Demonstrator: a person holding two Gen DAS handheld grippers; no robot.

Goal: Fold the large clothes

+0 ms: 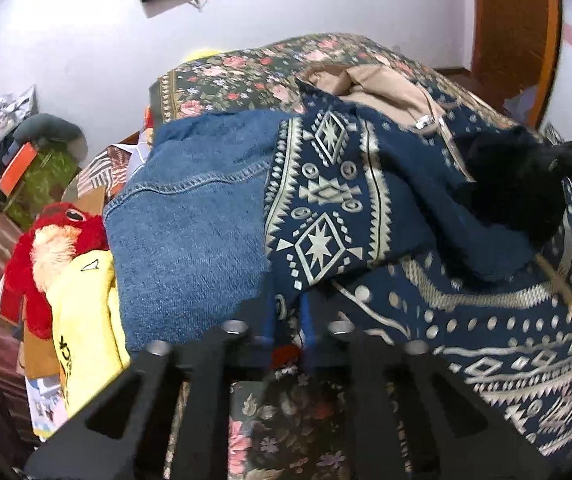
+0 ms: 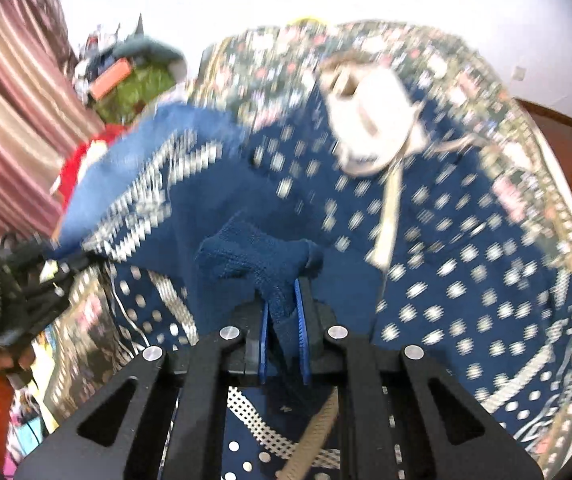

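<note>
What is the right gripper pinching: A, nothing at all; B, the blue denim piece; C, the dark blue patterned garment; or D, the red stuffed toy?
C: in the right wrist view the right gripper has its blue pads closed on a bunched fold of the dark blue patterned garment, while the denim lies off to the left.

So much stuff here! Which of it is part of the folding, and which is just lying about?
Part of the job:
- navy patterned garment
- left gripper, shut on it
- right gripper, shut on it

Lying about:
- denim garment
- red plush toy
- yellow cloth
- floral bedspread
</note>
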